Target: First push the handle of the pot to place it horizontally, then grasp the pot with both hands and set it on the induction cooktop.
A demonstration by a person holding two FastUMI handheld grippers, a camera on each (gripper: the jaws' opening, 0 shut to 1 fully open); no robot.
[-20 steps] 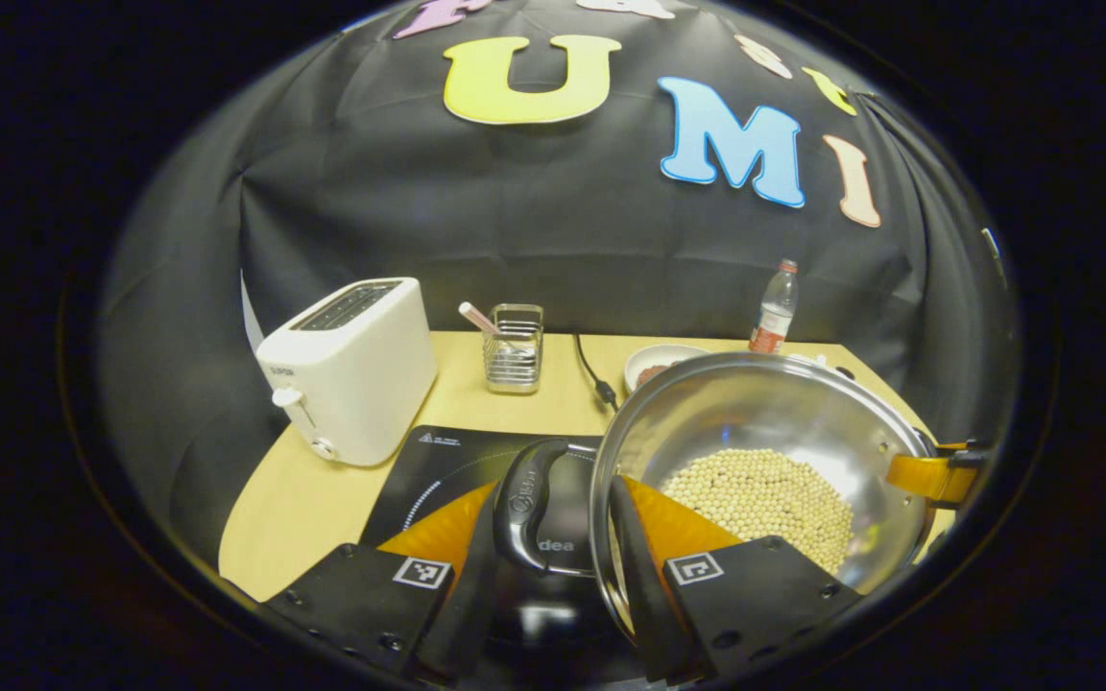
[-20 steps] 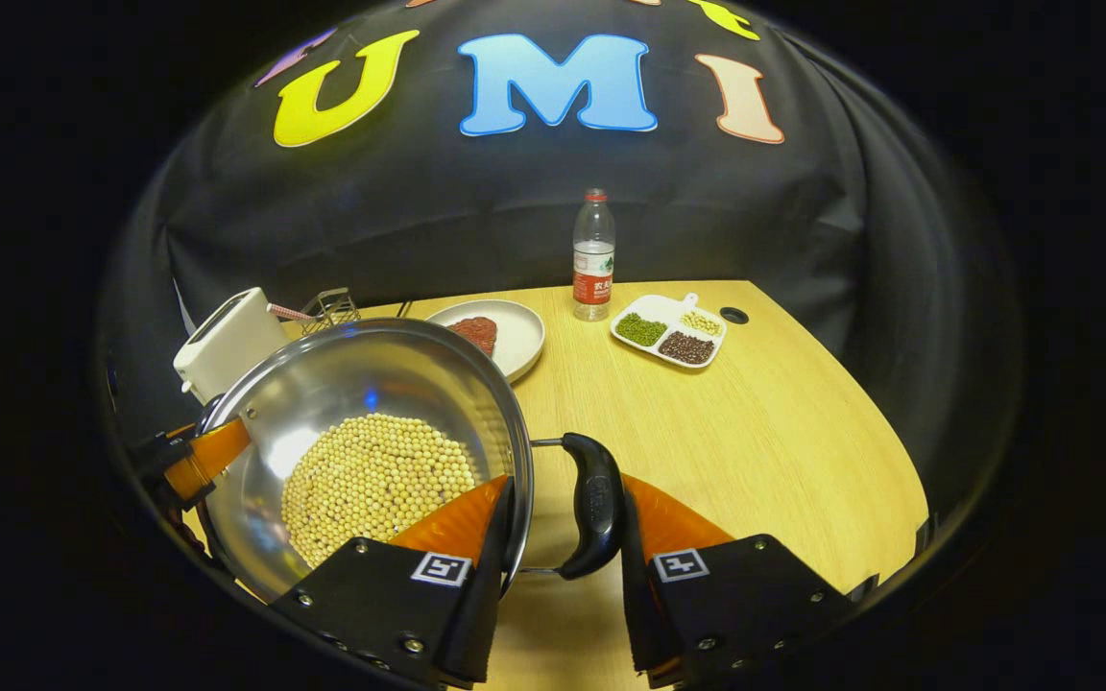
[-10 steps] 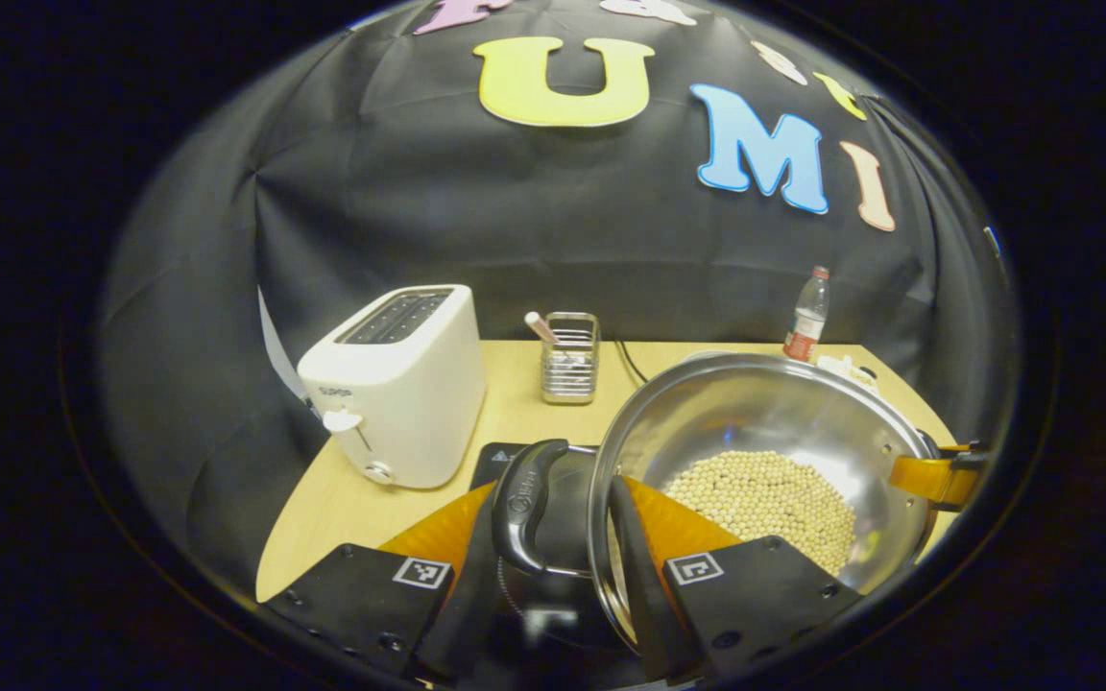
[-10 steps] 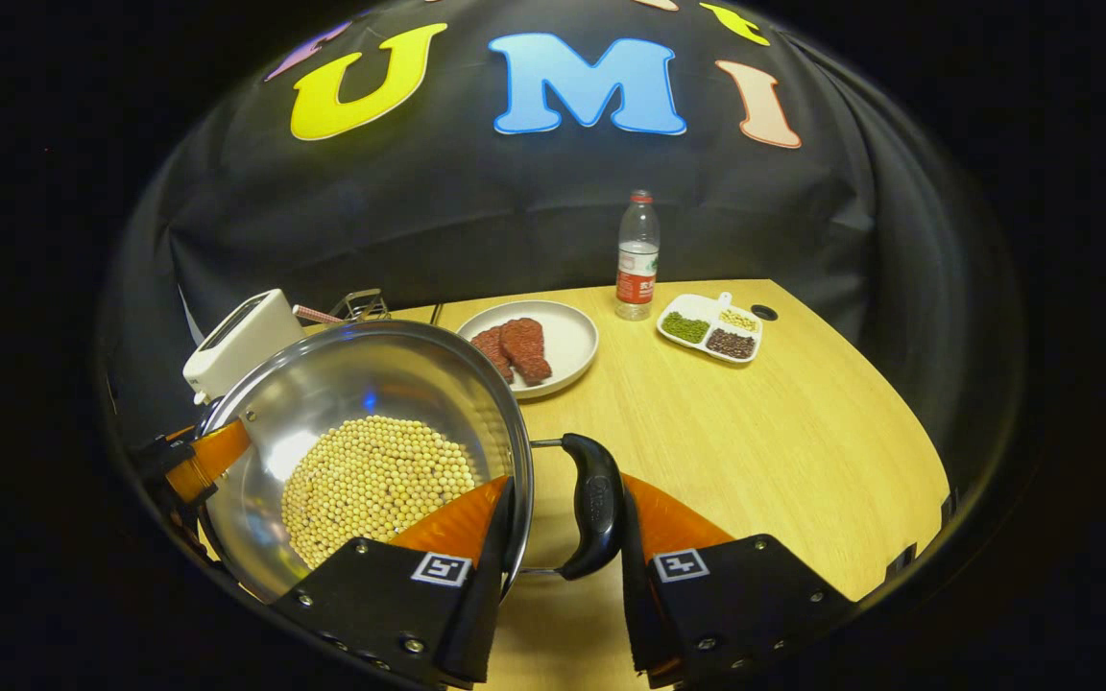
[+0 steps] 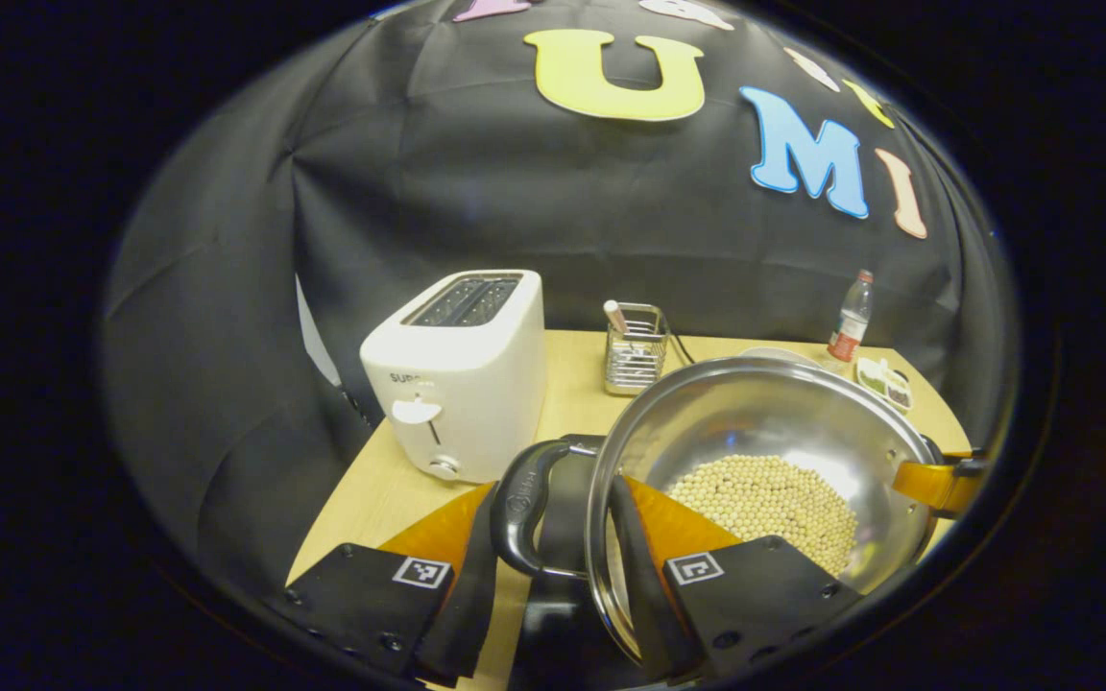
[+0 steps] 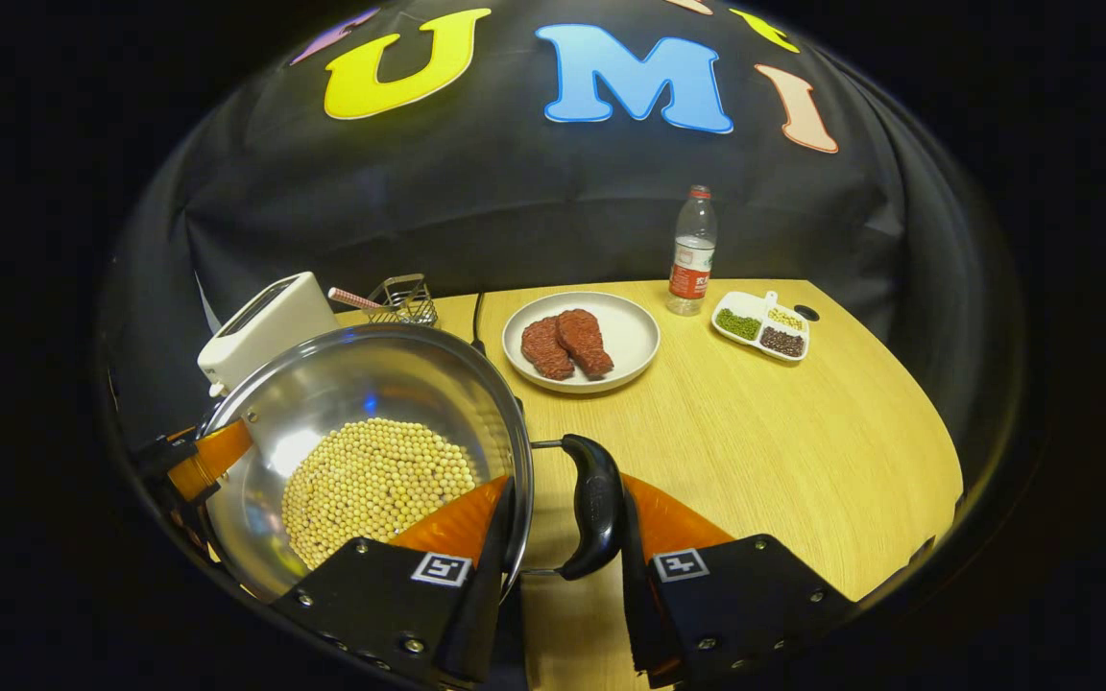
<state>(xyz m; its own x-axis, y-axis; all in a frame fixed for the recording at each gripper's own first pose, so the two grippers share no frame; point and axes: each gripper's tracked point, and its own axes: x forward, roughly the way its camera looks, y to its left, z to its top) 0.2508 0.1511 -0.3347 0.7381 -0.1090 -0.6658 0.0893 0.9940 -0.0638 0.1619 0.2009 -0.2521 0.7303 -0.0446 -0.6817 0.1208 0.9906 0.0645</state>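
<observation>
You're gripping the pot [image 5: 764,461] by its handles — left gripper [image 5: 553,537] and right gripper [image 6: 563,518] each clamping one. The toaster [image 5: 462,369] is standing just ahead-left of your left gripper, the wire basket [image 5: 637,360] beyond it. The plate [image 6: 635,336] is sitting ahead of your right gripper.

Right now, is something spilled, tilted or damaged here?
Nothing stands out. The pot is held by both handles, its beans all inside. The steaks sit on their plate, and the bottle stands upright.
</observation>
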